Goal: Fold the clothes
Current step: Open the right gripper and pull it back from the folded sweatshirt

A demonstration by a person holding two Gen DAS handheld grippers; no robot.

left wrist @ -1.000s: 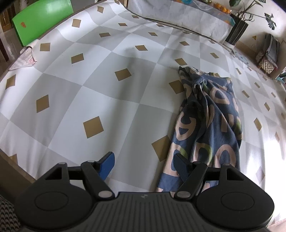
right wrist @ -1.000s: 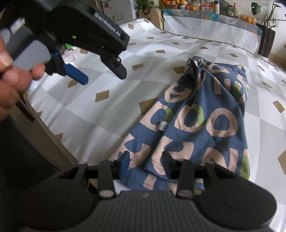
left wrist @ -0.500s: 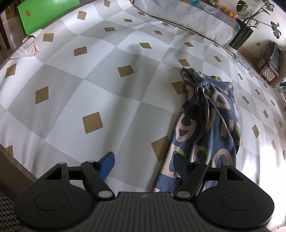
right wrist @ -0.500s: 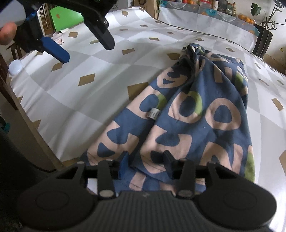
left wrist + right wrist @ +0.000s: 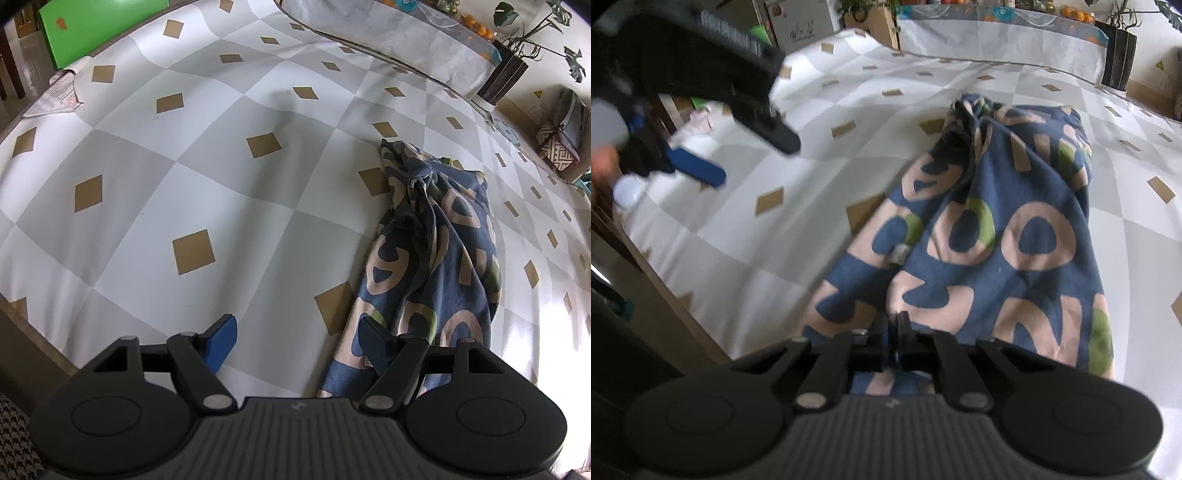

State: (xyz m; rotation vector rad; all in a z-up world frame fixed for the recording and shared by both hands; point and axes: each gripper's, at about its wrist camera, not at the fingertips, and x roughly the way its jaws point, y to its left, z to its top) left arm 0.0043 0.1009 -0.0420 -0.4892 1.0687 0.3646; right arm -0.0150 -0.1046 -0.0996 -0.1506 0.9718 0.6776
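Checkered grey-and-white cloth with tan diamonds covered the wide table point(image 5: 207, 155), and on it lay the task's thing: a blue garment point(image 5: 1008, 236) printed with pink rings and green patches, bunched into a long heap whose far end was gathered into a twisted knot. A small white tag showed on the garment's left part.

At the garment's near edge, by the table's front rim, the right gripper point(image 5: 893, 325) had its jaws drawn tight together, pinching a fold of the blue fabric between them; they had just been closing onto that hem. That view was slightly blurred.

To the left of the garment, the left gripper point(image 5: 297, 341) hung above the cloth with its jaws spread wide and nothing between them. Its right finger sat over the garment's near left edge; whether it touched the fabric I could not tell. Its left blue pad point(image 5: 221, 341) stood over bare cloth.

Beyond the garment, at the table's far side, stood a dark planter point(image 5: 504, 75) with a leafy plant. A green board point(image 5: 99, 26) leaned past the table's far left corner.
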